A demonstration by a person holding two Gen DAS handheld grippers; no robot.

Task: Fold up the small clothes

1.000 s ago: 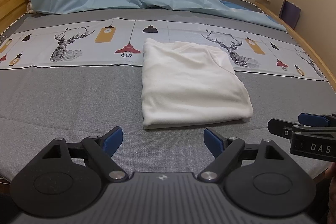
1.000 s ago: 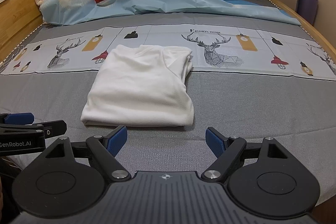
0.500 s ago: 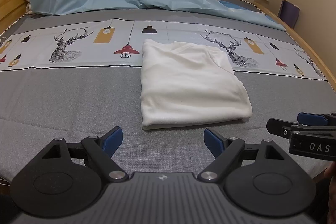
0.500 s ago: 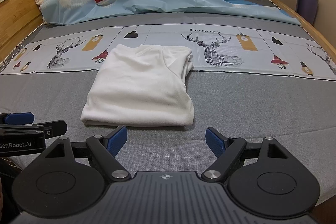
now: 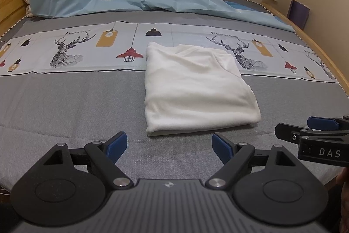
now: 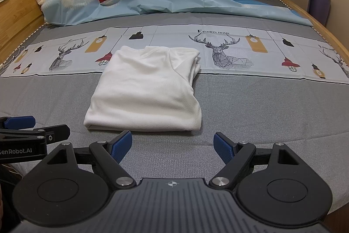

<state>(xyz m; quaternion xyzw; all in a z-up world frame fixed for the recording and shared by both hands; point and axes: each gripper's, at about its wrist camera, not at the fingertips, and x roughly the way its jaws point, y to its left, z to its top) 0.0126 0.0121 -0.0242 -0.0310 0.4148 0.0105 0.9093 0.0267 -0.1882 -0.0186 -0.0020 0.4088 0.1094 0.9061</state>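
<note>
On the bed (image 5: 65,102), its grey cover printed with deer, a folded white garment (image 5: 196,88) lies flat near the front edge; the left hand-held gripper (image 5: 169,144) and right hand-held gripper (image 6: 172,145) hover just short of it, both spread wide and empty

Left claw (image 5: 169,144) spread wide, empty, at near edge of bed (image 5: 65,102). Folded white garment (image 5: 196,91) lies flat mid-bed, just beyond claw tips, apart. Right claw (image 5: 305,130) at right edge, side-on, gap not readable.
</note>
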